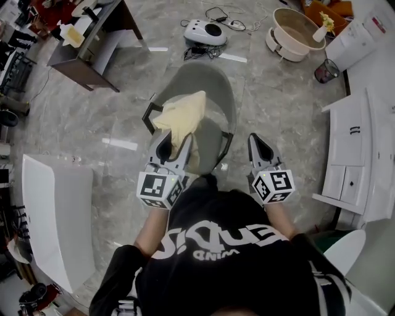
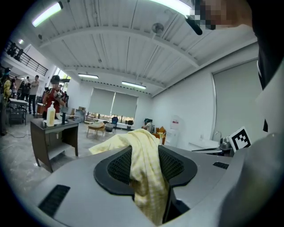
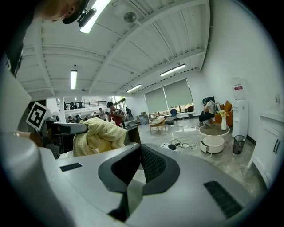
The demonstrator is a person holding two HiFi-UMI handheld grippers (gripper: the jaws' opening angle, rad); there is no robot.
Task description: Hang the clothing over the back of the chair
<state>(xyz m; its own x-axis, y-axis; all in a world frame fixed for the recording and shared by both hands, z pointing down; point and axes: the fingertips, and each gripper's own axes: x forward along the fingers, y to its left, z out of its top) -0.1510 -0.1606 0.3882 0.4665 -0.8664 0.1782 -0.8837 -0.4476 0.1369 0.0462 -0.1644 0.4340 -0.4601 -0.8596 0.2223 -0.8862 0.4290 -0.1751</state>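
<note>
A dark desk with a pale bottle on it stood at the far left. On the marble floor a white device lay among black cables, near a round low table bearing a flower vase. A dark wastebasket stood beside white cabinets.

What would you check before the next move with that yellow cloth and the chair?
1. Grip on cloth: ok. The left gripper has the cloth pinched between its jaws.
2. Right gripper free: ok. Its jaws are together with nothing in them.
3. Chair in place: ok. It stands just beyond both grippers.
4. Cloth draped over the chair back: not ok. It is bunched at the left gripper, above the chair.
5. Cloth touching the chair: cannot tell.
6. Floor near the chair: ok. The white device lies apart from it.
</note>
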